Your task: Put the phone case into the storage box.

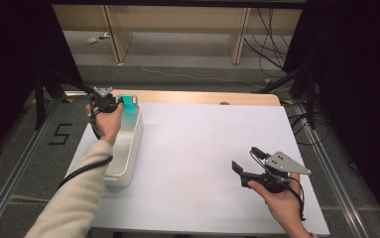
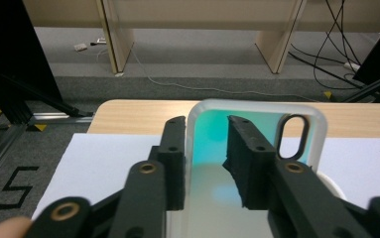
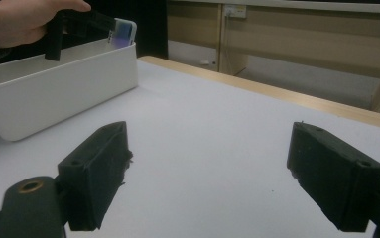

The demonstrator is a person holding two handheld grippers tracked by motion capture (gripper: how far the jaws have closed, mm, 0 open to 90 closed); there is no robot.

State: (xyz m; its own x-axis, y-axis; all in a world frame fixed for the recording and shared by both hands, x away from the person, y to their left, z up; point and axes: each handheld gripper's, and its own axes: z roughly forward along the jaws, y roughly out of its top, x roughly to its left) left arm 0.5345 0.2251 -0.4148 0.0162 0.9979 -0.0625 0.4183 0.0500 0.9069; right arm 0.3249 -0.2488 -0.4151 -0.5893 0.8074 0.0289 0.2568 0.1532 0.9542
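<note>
Right tongs [image 1: 247, 166] are seen nearest, at about 4 o'clock on the table [image 1: 202, 148], held in the right hand [image 1: 283, 198]; the jaws are spread wide with nothing between them, and bare white table surface is seen between the pads in the right gripper view [image 3: 207, 183]. The grey three-cornered plate [image 1: 286, 162] is carried on top, cable trailed back along the wrist. Farther out, at about 9 to 10 o'clock, a white bin [image 1: 128, 148] is placed along the table's left edge, long axis running near to far. At its far end, about 10 o'clock, left tongs [image 1: 119, 103] are held in the left hand [image 1: 107, 119], cream sleeve [image 1: 76, 198] extended from the bottom edge. A phone case [image 2: 257, 134], translucent frame with a teal back and an oval camera cut-out [image 2: 292, 136], is stood upright at the bin's far end. In the left gripper view the case's left side wall is placed between the jaws: one jaw outside the wall, the other inside over the teal back. The jaws are partly open; a narrow gap is seen on the inner side, so the pads do not appear pressed on the case, though contact on the outer side cannot be told. In the right gripper view the case [image 3: 123, 32] is seen above the bin's rim [image 3: 58, 54], beside the left hand [image 3: 24, 20]. Beyond the table, wooden legs [image 1: 115, 34] and floor cables [image 1: 272, 44] are seen at 12 o'clock.
</note>
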